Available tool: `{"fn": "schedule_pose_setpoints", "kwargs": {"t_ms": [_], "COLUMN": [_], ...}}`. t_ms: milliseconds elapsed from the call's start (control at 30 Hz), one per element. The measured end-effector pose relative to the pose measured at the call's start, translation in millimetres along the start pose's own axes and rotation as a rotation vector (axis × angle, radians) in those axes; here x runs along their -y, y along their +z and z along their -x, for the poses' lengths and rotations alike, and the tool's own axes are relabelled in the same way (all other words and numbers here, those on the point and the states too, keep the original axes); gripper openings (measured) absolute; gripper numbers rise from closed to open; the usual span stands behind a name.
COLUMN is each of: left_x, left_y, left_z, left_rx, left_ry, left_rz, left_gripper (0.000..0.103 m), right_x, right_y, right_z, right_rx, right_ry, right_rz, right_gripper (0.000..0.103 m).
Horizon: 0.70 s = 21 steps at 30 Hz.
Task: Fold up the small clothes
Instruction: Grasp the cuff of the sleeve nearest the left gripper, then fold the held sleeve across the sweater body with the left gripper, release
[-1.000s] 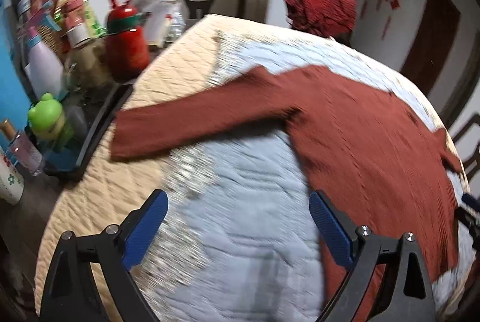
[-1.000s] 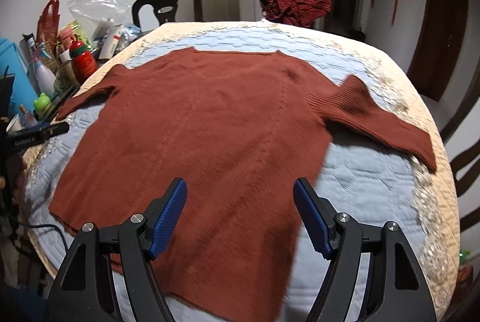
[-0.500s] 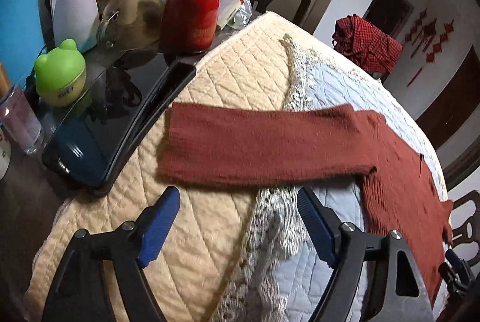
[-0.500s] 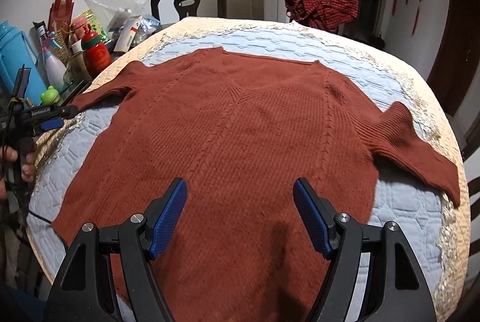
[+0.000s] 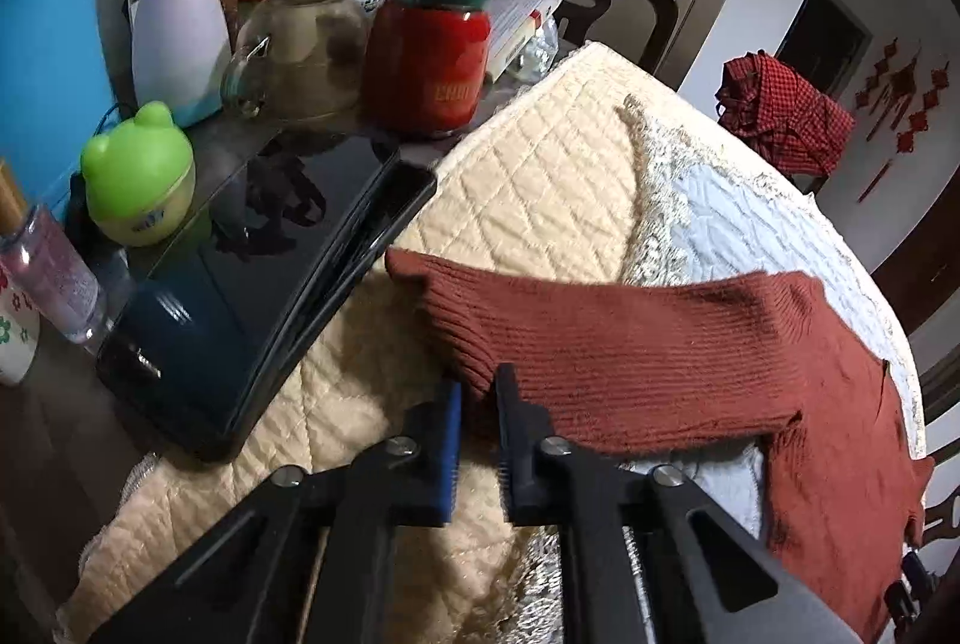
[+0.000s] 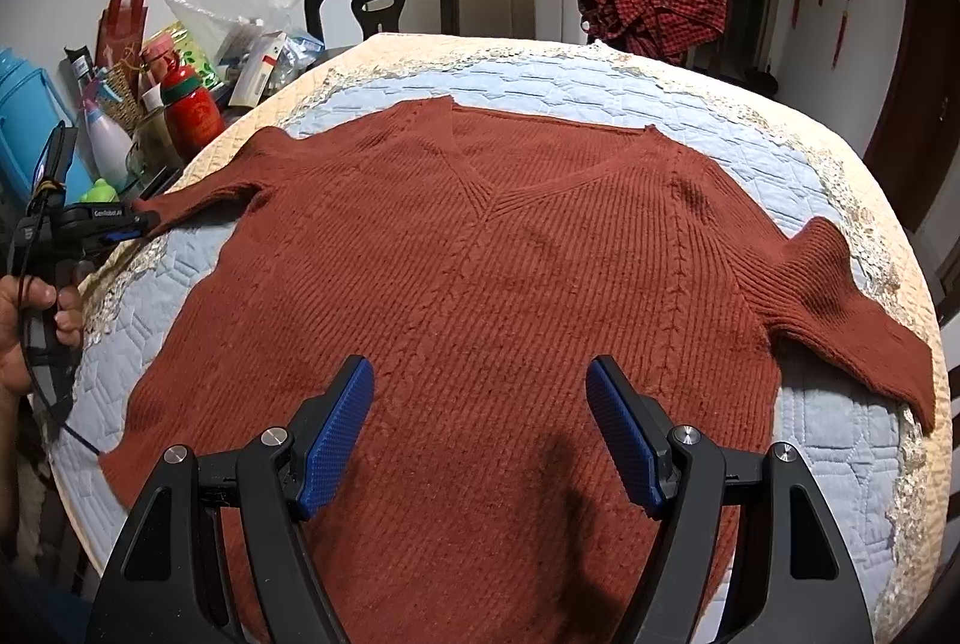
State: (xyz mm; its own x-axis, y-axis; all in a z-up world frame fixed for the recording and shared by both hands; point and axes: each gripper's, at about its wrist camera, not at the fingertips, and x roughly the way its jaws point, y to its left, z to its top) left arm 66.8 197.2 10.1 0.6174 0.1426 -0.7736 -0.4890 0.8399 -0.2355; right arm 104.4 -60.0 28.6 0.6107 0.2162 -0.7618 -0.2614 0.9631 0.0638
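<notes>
Within the last second the left gripper (image 5: 478,404) had closed from wide apart onto the cuff (image 5: 456,338) at its tips, readying the sweater's (image 6: 480,284) sleeve fold, while the right gripper (image 6: 480,434) hovered, spread, above the hem.

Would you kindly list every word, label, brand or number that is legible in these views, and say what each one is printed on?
"Genrobot.AI", as far as the small white print reads: on the black body of the left claw, seen from the right wrist.
Raised yellow letters on the red antlered bottle: too blurred to read.
Blue mark on the green frog jar: too small to read.
White box among the clutter: print too small to read.
</notes>
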Motion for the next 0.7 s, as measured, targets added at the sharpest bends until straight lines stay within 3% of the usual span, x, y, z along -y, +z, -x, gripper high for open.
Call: {"fn": "schedule_pose_setpoints", "kwargs": {"t_ms": [167, 367, 533, 633, 700], "left_x": [35, 126, 214, 248, 256], "left_y": [19, 34, 10, -11, -21], "left_z": [30, 59, 51, 24, 5], "left_rx": [0.101, 0.151, 0.064, -0.061, -0.150], "left_ry": [-0.065, -0.276, -0.481, -0.572, -0.591], "left_rz": [-0.100, -0.296, -0.473, -0.530, -0.531], "left_gripper": [0.011, 0.011, 0.011, 0.014, 0.036], "right_x": [8, 20, 31, 39, 45], "right_y": [0, 1, -1, -4, -5], "right_z": [1, 1, 6, 8, 9], "right_rx": [0.007, 0.014, 0.025, 0.026, 0.024], "right_ry": [0.008, 0.006, 0.008, 0.007, 0.012], "right_rz": [-0.027, -0.074, -0.114, -0.145, -0.171], "right_gripper": [0.073, 0.073, 0.073, 0.073, 0.073]}}
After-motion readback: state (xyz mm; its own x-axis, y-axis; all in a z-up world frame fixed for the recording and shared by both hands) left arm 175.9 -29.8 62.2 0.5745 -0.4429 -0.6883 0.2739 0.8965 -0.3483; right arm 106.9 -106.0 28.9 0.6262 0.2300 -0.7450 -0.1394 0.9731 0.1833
